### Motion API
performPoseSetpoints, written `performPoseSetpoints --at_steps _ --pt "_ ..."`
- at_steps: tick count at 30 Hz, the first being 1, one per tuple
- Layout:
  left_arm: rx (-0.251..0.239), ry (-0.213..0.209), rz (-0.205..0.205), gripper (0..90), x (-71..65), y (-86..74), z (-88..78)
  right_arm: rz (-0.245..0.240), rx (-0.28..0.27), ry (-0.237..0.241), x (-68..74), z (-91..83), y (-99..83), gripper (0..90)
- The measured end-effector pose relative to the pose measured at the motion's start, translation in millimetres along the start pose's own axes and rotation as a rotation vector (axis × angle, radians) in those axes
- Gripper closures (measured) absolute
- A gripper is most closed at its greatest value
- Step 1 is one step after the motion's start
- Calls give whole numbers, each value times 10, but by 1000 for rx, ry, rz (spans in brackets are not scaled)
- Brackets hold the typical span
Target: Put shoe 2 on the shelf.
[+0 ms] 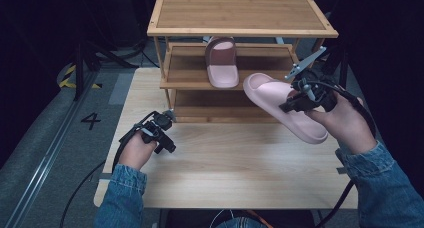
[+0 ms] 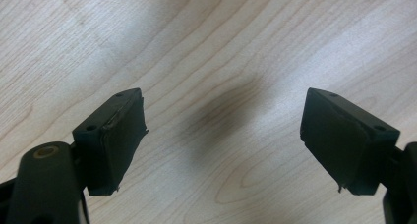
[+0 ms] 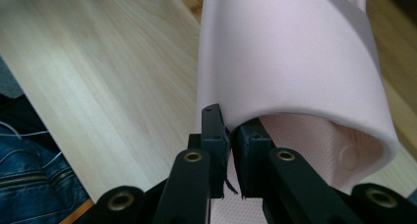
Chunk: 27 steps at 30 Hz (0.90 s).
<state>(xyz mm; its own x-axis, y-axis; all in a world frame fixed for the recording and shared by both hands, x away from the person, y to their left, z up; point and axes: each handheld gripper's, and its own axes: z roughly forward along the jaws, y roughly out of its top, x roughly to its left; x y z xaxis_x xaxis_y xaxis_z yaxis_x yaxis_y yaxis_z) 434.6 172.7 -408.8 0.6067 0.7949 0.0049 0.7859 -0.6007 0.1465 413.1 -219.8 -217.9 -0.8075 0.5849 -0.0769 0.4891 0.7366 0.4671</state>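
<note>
Right tongs (image 3: 229, 150) clamped on strap edge of pink slipper (image 1: 285, 108), held above worktop (image 1: 235, 163) before wooden rack (image 1: 240, 18). Left tongs (image 2: 223, 135) spread wide, empty, low over worktop. Second pink slipper (image 1: 222, 63) on rack's middle shelf.

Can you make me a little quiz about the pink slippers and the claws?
1. True or false: the left claw is holding a slipper.
2. Where is the slipper that no claw holds? A) on the table B) on the rack's middle shelf C) on the rack's top
3. Fill in: the right claw pinches the held slipper by its ____.

Key:
1. False. Its jaws are wide apart over the bare table.
2. B. The other slipper lies on the middle shelf of the rack.
3. Strap. The jaws are closed on the strap's edge, and the slipper is lifted off the table, tilted.
</note>
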Motion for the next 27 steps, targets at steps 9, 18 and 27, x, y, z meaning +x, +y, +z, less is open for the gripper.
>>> performPoseSetpoints --at_steps 9,18,27 --pt "0 3 -10 176 7 6 22 20 19 -49 -194 57 174 844" --pt "9 6 -16 175 39 -6 34 30 10 -158 -362 145 370 844" --pt "13 7 -25 175 57 -22 36 30 13 -203 -485 352 511 845"
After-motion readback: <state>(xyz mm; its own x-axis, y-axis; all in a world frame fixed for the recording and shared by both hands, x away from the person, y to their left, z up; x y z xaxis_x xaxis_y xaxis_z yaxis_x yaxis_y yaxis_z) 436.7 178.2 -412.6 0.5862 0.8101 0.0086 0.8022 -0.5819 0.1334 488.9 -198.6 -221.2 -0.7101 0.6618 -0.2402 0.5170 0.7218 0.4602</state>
